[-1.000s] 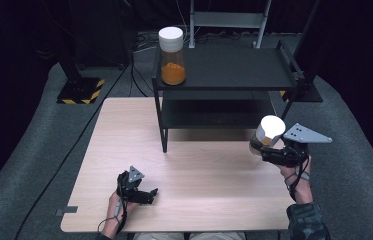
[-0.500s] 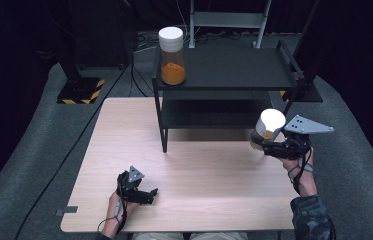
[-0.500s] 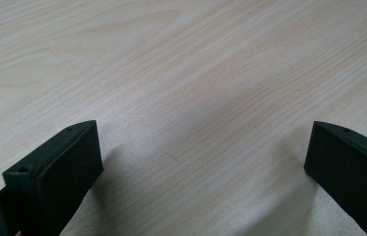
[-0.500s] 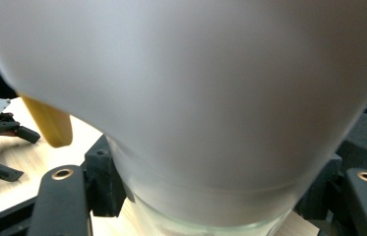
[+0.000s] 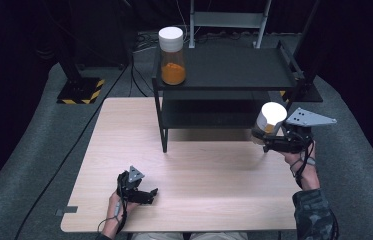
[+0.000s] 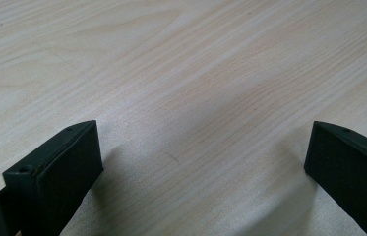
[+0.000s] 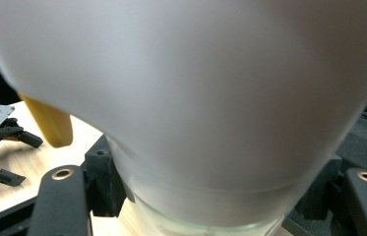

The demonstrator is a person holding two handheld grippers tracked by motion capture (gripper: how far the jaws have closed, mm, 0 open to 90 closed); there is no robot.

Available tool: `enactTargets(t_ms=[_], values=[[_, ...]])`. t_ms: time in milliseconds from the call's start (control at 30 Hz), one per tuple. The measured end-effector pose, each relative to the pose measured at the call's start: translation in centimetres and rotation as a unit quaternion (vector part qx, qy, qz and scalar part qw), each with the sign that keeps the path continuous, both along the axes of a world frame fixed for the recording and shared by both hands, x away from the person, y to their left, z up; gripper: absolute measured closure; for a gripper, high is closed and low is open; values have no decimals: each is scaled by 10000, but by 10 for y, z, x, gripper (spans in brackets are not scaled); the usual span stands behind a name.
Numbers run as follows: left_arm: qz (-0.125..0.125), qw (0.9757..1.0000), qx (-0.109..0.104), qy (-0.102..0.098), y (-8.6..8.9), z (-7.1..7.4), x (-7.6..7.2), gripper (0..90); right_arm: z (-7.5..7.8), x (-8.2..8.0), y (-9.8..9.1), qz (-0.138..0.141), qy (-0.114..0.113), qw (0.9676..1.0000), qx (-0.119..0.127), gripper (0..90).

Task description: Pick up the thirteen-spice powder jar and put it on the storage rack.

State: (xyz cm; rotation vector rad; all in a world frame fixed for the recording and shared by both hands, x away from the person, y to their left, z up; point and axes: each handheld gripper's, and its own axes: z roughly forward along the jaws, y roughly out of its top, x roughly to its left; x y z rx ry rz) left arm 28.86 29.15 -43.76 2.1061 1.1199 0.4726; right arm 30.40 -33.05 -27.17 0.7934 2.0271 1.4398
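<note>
My right gripper (image 5: 269,141) is shut on a white-lidded jar (image 5: 268,120) with yellow-orange contents, held in the air by the right end of the black shelf unit (image 5: 234,67). In the right gripper view that jar (image 7: 210,98) looms close and blurred between the jaws. A second white-lidded jar (image 5: 172,56) with orange powder stands on the top shelf at its left end. My left gripper (image 5: 146,196) rests open on the wooden table (image 5: 199,180) near the front left. Its black fingers (image 6: 58,172) stand wide apart over bare wood in the left gripper view.
The shelf unit stands across the back of the table with a lower shelf (image 5: 209,117) under the top one. A black stand with a yellow-striped base (image 5: 79,90) sits on the floor at the back left. A metal frame (image 5: 229,20) rises behind the shelf.
My right gripper has lifted the jar up and slightly back toward the shelf's right end. The left gripper has stayed put.
</note>
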Motion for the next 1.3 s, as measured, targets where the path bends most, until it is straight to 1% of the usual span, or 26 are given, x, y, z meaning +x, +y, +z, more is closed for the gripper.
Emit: enactTargets(t_ms=[400,533,900,1300], values=[[-1,10000,2,0,0,0,0,4,14,6,-1,75,2,9999,-81,300],[-1,10000,0,0,0,0,0,5,22,7,0,86,8,9999,-112,300],[0,10000,0,-1,0,0,0,5,37,10,-2,139,-33,9999,-77,300],[-2,10000,1,0,0,0,0,5,53,13,-2,133,-88,9998,-122,300]])
